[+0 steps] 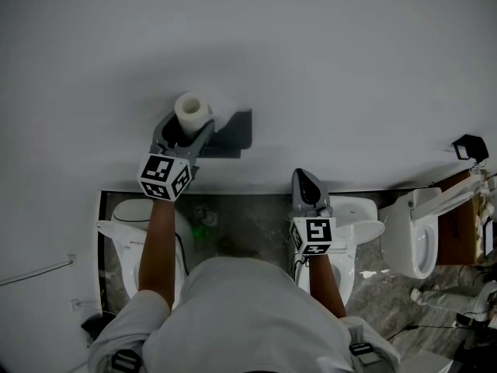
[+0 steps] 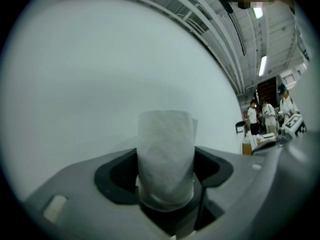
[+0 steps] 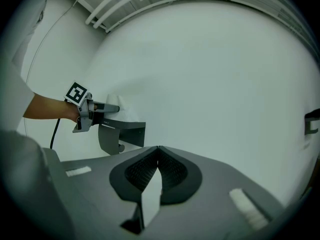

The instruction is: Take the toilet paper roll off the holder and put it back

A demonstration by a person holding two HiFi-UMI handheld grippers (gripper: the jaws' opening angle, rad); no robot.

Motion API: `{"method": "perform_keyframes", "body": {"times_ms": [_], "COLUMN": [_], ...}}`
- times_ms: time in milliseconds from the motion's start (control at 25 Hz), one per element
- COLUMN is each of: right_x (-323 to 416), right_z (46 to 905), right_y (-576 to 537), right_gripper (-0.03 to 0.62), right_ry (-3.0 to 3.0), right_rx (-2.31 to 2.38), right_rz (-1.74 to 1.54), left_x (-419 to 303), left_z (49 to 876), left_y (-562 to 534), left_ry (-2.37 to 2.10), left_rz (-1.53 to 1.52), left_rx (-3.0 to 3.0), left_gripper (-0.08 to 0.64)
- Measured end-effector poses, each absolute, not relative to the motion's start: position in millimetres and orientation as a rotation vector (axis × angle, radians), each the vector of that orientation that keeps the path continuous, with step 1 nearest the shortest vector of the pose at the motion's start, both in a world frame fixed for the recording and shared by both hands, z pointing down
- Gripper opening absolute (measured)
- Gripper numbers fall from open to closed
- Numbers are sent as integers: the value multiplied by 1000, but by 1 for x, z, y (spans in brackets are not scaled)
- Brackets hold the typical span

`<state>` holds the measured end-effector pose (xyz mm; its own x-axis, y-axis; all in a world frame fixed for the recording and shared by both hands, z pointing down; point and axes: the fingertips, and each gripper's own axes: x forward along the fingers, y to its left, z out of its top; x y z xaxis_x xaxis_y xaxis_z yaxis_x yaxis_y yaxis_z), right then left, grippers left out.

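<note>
A white toilet paper roll [image 1: 192, 113] is clamped between the jaws of my left gripper [image 1: 186, 128], held up against the white wall just left of the dark grey holder [image 1: 231, 134]. In the left gripper view the roll [image 2: 166, 156] stands upright between the jaws, filling the gap. My right gripper [image 1: 308, 185] hangs lower, to the right of the holder, its jaws touching with nothing between them [image 3: 157, 154]. From the right gripper view the holder [image 3: 121, 135] shows on the wall with the left gripper [image 3: 102, 109] and roll [image 3: 121, 110] above it.
White toilets [image 1: 124, 231] stand below on a marbled floor [image 1: 248, 220], another one [image 1: 419, 235] at the right. A black fitting [image 1: 470, 147] is on the wall at far right. People stand in the distance [image 2: 262, 116].
</note>
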<state>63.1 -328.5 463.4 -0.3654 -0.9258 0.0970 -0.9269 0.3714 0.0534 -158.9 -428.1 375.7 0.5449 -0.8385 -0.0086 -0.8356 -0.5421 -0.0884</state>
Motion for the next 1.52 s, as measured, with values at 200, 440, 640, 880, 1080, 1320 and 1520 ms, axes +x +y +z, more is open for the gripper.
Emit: {"method": "perform_keyframes", "body": {"times_ms": [200, 440, 640, 880, 1080, 1320, 1520], "right_x": [64, 67, 67, 68, 68, 67, 67], "right_z": [463, 464, 465, 464, 463, 462, 462], "right_y": [-328, -328, -328, -328, -327, -325, -324], "right_gripper": [-2, -2, -2, -2, -2, -2, -2], "right_ry": [-2505, -2503, -2499, -2499, -2496, -2495, -2488], "right_rx": [1703, 1701, 1694, 1690, 1686, 1683, 1688], "right_rz": [24, 14, 14, 14, 12, 10, 10], "left_x": [-160, -161, -163, -163, -163, -163, -166], "left_z": [378, 381, 382, 383, 383, 383, 387], "left_y": [-429, -429, -431, -432, -432, -432, -428], "left_ry": [1467, 1484, 1495, 1503, 1502, 1498, 1498], "left_rz": [-63, -60, -42, -29, -25, -30, -30], "left_rx": [-2686, -2683, -2691, -2705, -2710, -2724, -2742], "left_gripper": [319, 319, 319, 319, 320, 322, 329]}}
